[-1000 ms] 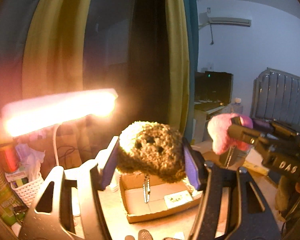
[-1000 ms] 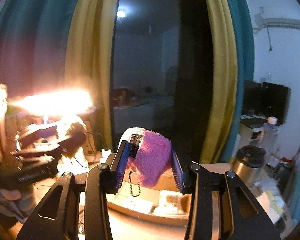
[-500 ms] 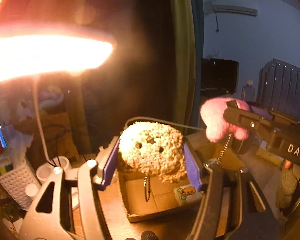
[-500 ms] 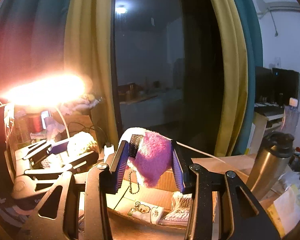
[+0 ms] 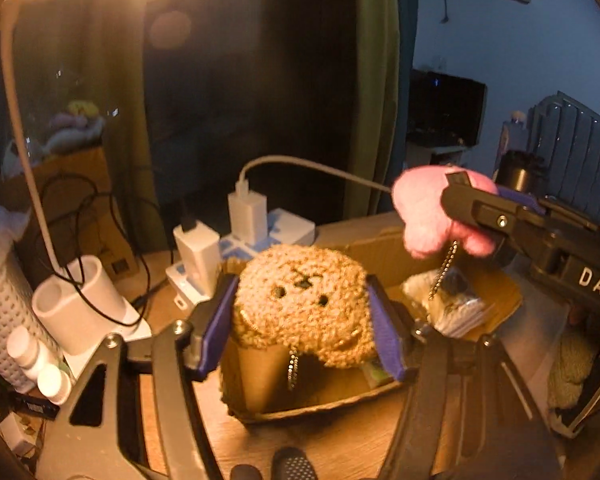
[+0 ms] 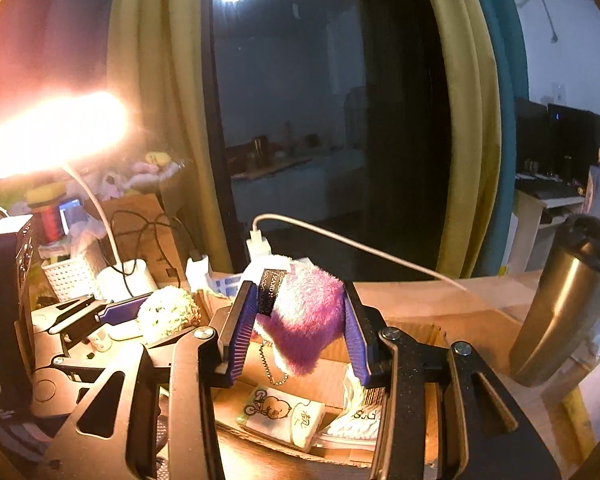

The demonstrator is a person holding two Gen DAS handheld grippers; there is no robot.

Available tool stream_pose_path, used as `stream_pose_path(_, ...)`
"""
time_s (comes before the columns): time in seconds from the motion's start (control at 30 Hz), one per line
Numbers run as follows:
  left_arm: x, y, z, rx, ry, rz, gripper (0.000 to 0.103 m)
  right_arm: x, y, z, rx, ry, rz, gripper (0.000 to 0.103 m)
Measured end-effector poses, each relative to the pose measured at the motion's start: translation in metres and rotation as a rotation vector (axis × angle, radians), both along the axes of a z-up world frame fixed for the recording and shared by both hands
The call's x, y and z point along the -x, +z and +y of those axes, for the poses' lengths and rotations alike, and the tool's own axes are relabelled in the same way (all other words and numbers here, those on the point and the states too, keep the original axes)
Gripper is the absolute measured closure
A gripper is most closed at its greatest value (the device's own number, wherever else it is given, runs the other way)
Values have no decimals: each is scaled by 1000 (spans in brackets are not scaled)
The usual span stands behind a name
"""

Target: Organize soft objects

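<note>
- Left gripper [image 5: 302,314]: jaws are opening, with the curly tan round plush keychain [image 5: 302,304] between the pads, touching both, poised over the shallow open cardboard box [image 5: 320,408], likely for release.
- Right gripper [image 6: 296,330]: narrowly clamped on the fuzzy purple-and-white plush keychain [image 6: 304,320], held above the same box.
- Both toys are seen with ball chains dangling.
- Behind: white chargers [image 5: 247,212] are plugged into a strip; a steel flask [image 6: 560,308] is seen right.
</note>
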State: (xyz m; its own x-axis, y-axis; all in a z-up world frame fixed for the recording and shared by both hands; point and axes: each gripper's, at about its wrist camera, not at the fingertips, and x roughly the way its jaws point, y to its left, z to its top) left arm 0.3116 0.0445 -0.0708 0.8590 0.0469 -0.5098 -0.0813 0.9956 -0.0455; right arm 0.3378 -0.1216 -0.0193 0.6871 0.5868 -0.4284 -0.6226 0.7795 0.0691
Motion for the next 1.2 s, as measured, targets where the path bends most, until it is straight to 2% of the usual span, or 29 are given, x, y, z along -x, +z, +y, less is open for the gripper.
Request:
stream_pose_path(0.13, -1, -13, 9, 10, 18, 61, 29, -12, -14, 7, 38, -2, 46, 59)
stream_pose_path(0.2, -2, -17, 12, 18, 15, 64, 23, -17, -19, 11, 46, -3, 64, 59)
stream_pose_path(0.27, 0, -17, 14, 23, 14, 58, 22, -21, -24, 13, 49, -4, 81, 59)
stream_pose_path(0.57, 8, -16, 26, 53, 54, 45, 21, -29, -37, 26, 71, 16, 121, 58)
stream_pose_path(0.67, 9, -14, 28, 54, 58, 38, 21, -31, -42, 33, 96, 17, 134, 52)
stream_pose_path(0.8, 10, -14, 30, 55, 61, 36, 21, -27, -43, 38, 128, 3, 110, 41)
stream_pose_path(1.0, 13, -11, 28, 47, 59, 29, 21, -21, -34, 33, 132, -8, 83, 41)
stream_pose_path(1.2, 23, 0, 26, 43, 55, -3, 21, -6, -12, 27, 130, -16, 34, 41)
